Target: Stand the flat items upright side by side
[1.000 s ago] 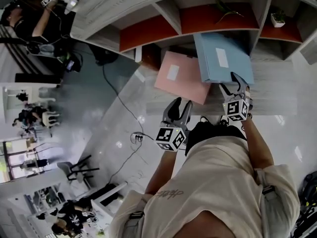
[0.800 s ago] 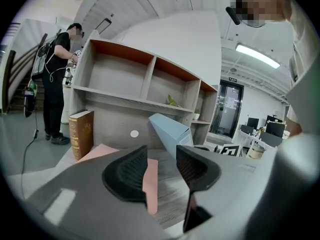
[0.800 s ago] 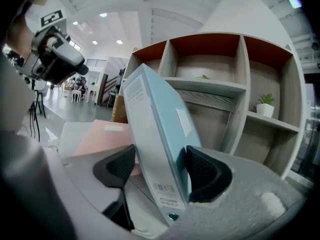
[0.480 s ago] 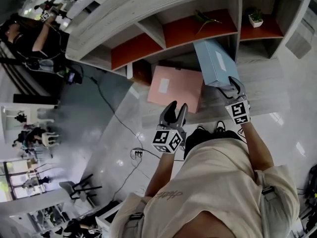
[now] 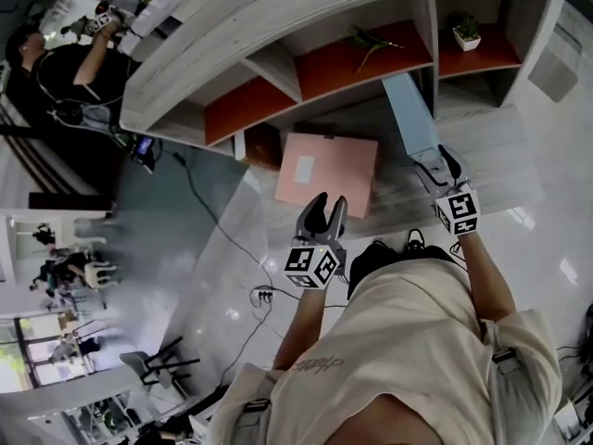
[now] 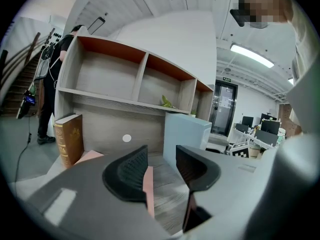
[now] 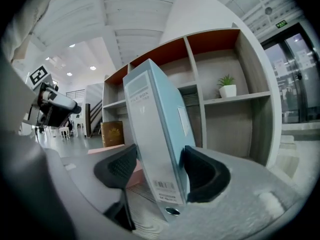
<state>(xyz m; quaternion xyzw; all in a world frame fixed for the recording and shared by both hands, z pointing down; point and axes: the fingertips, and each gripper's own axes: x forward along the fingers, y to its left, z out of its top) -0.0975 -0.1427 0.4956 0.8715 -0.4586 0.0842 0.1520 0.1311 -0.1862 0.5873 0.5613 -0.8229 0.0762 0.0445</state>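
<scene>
A light blue binder (image 5: 410, 111) stands nearly upright on the grey desk (image 5: 482, 170), under the shelves. My right gripper (image 5: 435, 156) is shut on its near lower end. In the right gripper view the binder (image 7: 155, 119) fills the gap between the pads of the right gripper (image 7: 159, 159), spine toward the camera. A pink folder (image 5: 326, 168) lies flat on the desk to its left. My left gripper (image 5: 330, 202) hovers open at that folder's near edge. In the left gripper view, nothing sits between the jaws of the left gripper (image 6: 161, 156); the pink folder (image 6: 148, 184) shows below them.
A brown book (image 6: 69, 139) stands upright at the desk's left end, against the shelf unit (image 5: 278, 63). A small potted plant (image 5: 466, 33) sits in a right-hand cubby and a green sprig (image 5: 371, 43) lies in the middle one. A person (image 5: 69, 58) works far off to the left.
The blue binder has gone from lying with its face up to standing on edge, as my right gripper rolled and rose with it. The left gripper has barely moved.
</scene>
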